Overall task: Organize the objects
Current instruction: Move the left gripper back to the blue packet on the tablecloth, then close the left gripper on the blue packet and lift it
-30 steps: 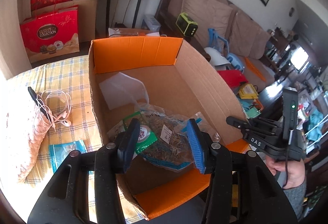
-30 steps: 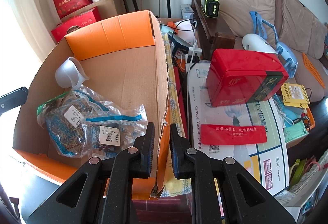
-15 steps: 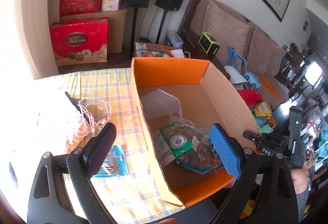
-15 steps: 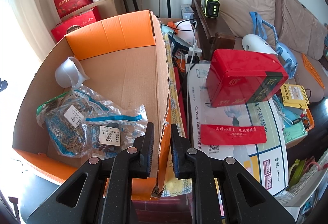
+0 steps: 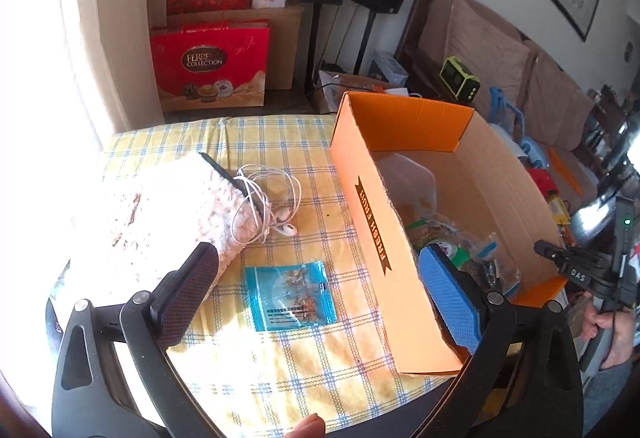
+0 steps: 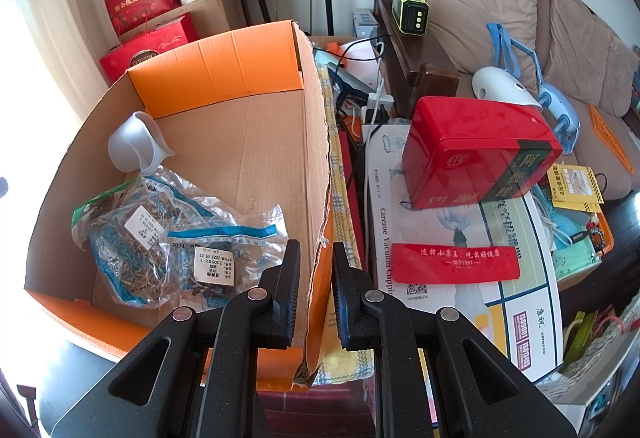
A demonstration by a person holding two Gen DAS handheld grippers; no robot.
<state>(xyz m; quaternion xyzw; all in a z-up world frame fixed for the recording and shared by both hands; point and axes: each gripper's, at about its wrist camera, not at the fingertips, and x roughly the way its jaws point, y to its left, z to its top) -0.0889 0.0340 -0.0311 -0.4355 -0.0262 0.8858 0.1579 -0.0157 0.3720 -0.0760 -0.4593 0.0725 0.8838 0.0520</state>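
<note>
Cardboard wall (image 6: 316, 222) is pinched by my right gripper (image 6: 316, 280); left gripper (image 5: 320, 302), opening and empty over the packet (image 5: 290, 296) at lower centre, may snag cloth (image 5: 280, 370).

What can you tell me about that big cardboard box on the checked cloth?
The cardboard box is open-topped, orange outside and on its flaps, plain brown inside, with "FRESH FRUIT" printed on one long side. It sits on the yellow checked cloth. Inside lie a white plastic jug and clear bags of dried goods. The right claw is clamped on its torn side wall.
</note>
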